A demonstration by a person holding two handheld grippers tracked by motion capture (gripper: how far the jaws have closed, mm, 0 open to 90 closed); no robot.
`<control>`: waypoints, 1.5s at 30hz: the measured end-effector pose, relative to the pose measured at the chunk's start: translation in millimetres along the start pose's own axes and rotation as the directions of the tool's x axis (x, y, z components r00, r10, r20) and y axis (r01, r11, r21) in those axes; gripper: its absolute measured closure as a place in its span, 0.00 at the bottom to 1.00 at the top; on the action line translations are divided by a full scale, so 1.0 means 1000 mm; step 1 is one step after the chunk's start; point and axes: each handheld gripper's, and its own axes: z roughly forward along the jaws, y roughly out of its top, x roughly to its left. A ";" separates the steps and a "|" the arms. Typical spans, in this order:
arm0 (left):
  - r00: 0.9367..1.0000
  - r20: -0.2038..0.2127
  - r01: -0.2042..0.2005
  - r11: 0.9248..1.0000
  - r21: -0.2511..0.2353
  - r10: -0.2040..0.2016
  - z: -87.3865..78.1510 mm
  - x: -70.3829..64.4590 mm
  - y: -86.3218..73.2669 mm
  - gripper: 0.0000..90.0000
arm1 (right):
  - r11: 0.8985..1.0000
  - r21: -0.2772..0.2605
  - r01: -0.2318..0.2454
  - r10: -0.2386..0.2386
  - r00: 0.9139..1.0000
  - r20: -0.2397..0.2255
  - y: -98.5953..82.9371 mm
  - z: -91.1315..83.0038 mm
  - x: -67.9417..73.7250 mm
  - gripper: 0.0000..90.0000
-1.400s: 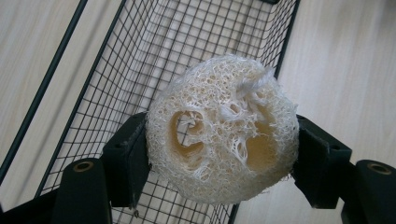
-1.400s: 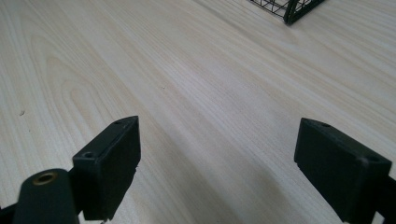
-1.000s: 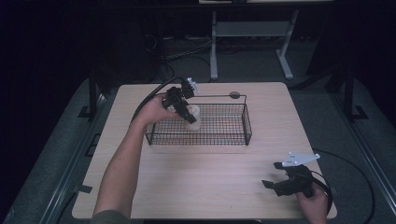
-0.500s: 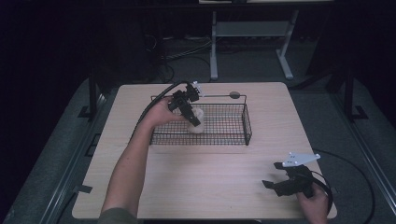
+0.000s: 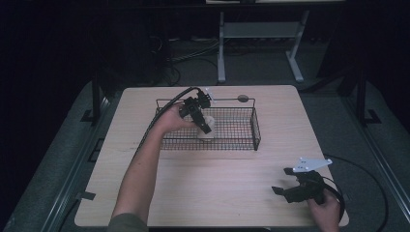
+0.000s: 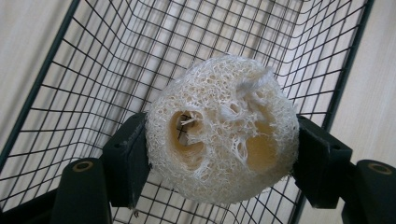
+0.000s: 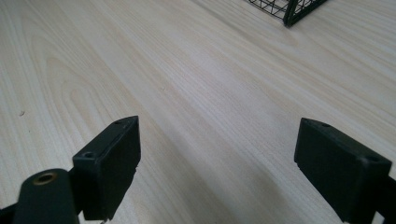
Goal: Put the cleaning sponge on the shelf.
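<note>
A pale, fibrous loofah sponge (image 6: 222,128) is clamped between both jaws of my left gripper (image 6: 219,161), which is shut on it. In the high view that gripper (image 5: 204,126) reaches down into the left half of a black wire basket (image 5: 241,140), and the loofah (image 5: 208,130) hangs inside the basket just above its mesh floor. My right gripper (image 5: 283,192) rests low at the table's front right, held by a hand. Its jaws stand wide apart over bare wood in the right gripper view (image 7: 219,168), with nothing between them.
The basket sits at the back middle of a light wooden table (image 5: 193,193). A small dark round object (image 5: 243,98) lies behind the basket. A basket corner (image 7: 294,11) shows at the top of the right gripper view. Black cables trail from both grippers.
My left gripper has moved rightward and down into the basket with the loofah in it. The right gripper has stayed put.
</note>
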 end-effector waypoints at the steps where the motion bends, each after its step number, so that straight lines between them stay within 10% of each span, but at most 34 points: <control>1: 1.000 0.000 0.004 1.000 0.006 -0.004 0.002 0.000 0.000 0.31 | 1.000 0.001 0.001 -0.001 1.000 -0.001 0.000 0.000 0.000 0.16; 45: 0.999 -0.035 0.018 0.999 0.030 -0.017 0.004 -0.004 0.002 0.24 | 1.000 -0.004 0.014 -0.014 1.000 0.005 0.001 -0.002 0.000 0.16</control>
